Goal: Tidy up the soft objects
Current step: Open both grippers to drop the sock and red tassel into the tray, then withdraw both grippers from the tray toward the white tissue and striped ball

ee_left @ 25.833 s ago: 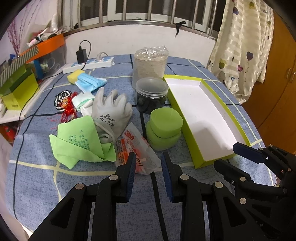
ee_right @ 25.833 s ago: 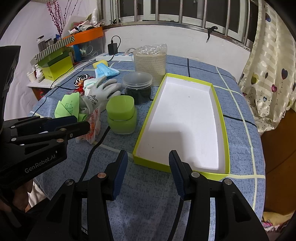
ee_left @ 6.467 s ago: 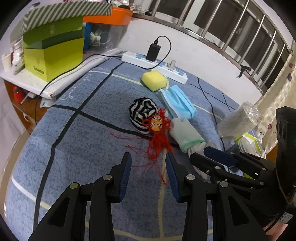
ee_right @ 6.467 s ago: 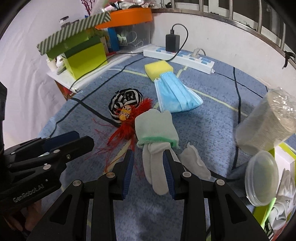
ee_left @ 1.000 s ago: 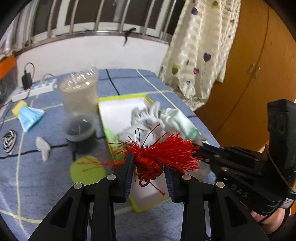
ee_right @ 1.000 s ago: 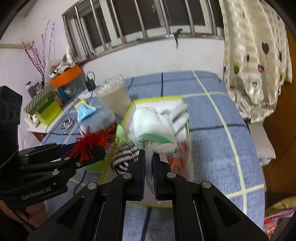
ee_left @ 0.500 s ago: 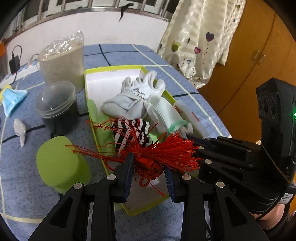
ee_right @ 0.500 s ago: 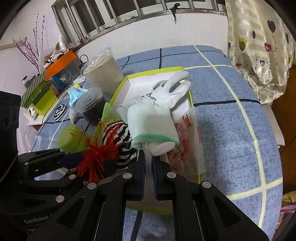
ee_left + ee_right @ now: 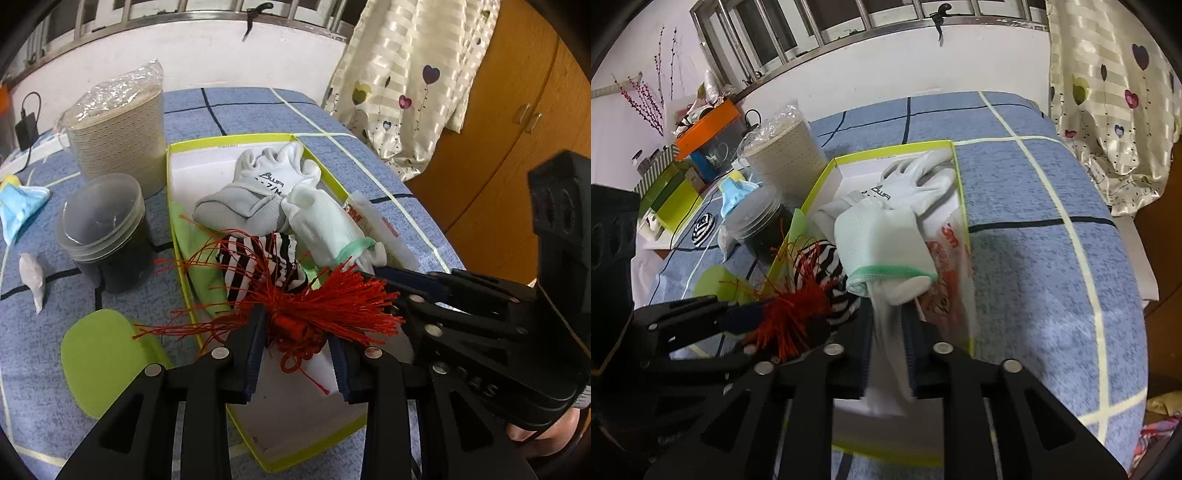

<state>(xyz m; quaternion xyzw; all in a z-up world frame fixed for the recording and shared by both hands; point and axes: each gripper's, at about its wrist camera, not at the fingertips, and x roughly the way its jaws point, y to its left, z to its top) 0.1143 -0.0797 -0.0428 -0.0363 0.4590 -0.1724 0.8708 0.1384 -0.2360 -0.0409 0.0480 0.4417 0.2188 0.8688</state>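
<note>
A lime-rimmed white box [image 9: 177,229] holds a grey-white glove [image 9: 266,181], a green cloth [image 9: 199,251] and a 3M packet [image 9: 373,225]. My left gripper [image 9: 295,328] is over the box's near half, its jaws opening. The knot of a red tassel [image 9: 314,299] still fills the gap between them, and its striped ball [image 9: 284,266] rests in the box. My right gripper [image 9: 888,332] is opening beside it. A white sock with a mint cuff [image 9: 882,240] lies on the box's contents, its blurred tail loose between the parted pads.
Left of the box stand a lidded dark jar [image 9: 103,229], a bagged stack of cups [image 9: 118,129] and a green sponge [image 9: 99,358]. A blue mask [image 9: 18,206] and another striped ball [image 9: 703,227] lie further left. The table edge, curtain and wooden cabinet are on the right.
Both grippers came down over the box. The striped ball and the sock now rest on its contents. The right jaws parted from the sock's tail; the left jaws widened slightly.
</note>
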